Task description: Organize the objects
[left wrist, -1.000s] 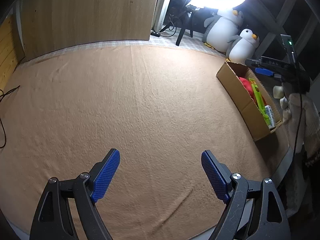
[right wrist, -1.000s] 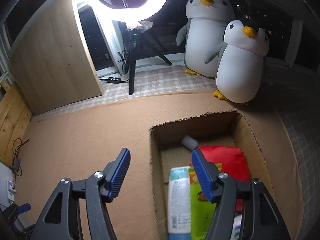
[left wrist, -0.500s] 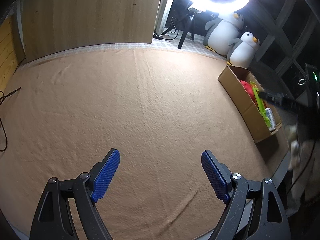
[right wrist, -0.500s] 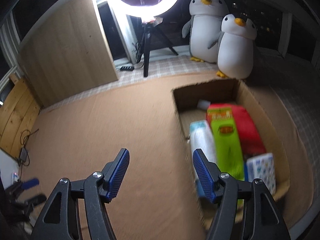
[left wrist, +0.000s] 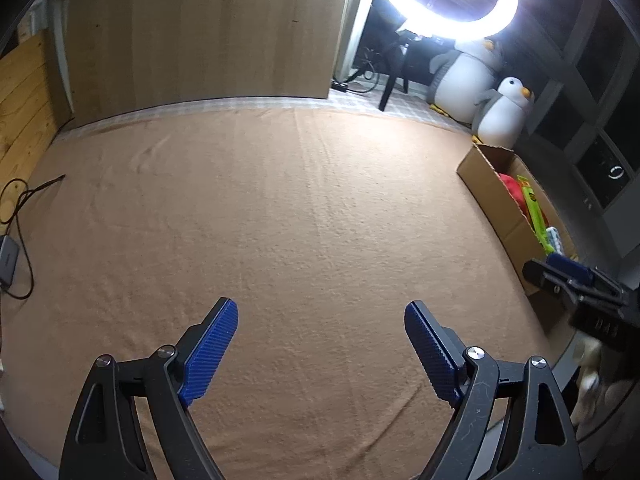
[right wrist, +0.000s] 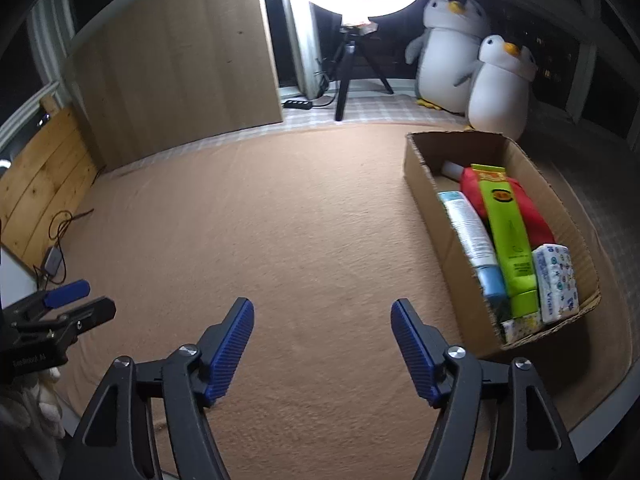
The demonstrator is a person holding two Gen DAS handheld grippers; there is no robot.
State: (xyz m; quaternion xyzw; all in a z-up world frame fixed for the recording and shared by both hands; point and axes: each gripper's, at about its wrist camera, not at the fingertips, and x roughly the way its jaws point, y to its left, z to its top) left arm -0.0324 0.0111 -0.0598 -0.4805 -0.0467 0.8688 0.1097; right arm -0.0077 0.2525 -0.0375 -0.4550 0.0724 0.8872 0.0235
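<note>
the left gripper (left wrist: 321, 330), black-armed with ribbed blue pads, hung over the tan fleece-like cloth (left wrist: 280, 220) with its jaws spread wide and nothing between them. the right gripper (right wrist: 322, 328), of the same build, also pointed down at bare cloth; its jaws had just been opening and stood apart, empty.

to the right of the right gripper's fingers sat the open brown cardboard box (right wrist: 424, 168), resting on the cloth near its right edge. inside it, lying lengthwise side by side, were a white tube with a light blue cap (right wrist: 474, 240), a bright green tube with a red and yellow label (right wrist: 508, 232), a red soft pouch (right wrist: 532, 216) beneath the green tube, and a white pack printed with small blue figures (right wrist: 556, 280) at the near end. a small white capped item (right wrist: 452, 168) lay at the far end; what it was could not be told.

beyond the box stood two white and grey plush penguins (right wrist: 500, 88), the smaller in front of the larger. a lit ring lamp on a black tripod (right wrist: 352, 76) stood to their left, beside a tall light wooden panel (right wrist: 180, 80). black cables (left wrist: 16, 208) lay at the cloth's left edge.
</note>
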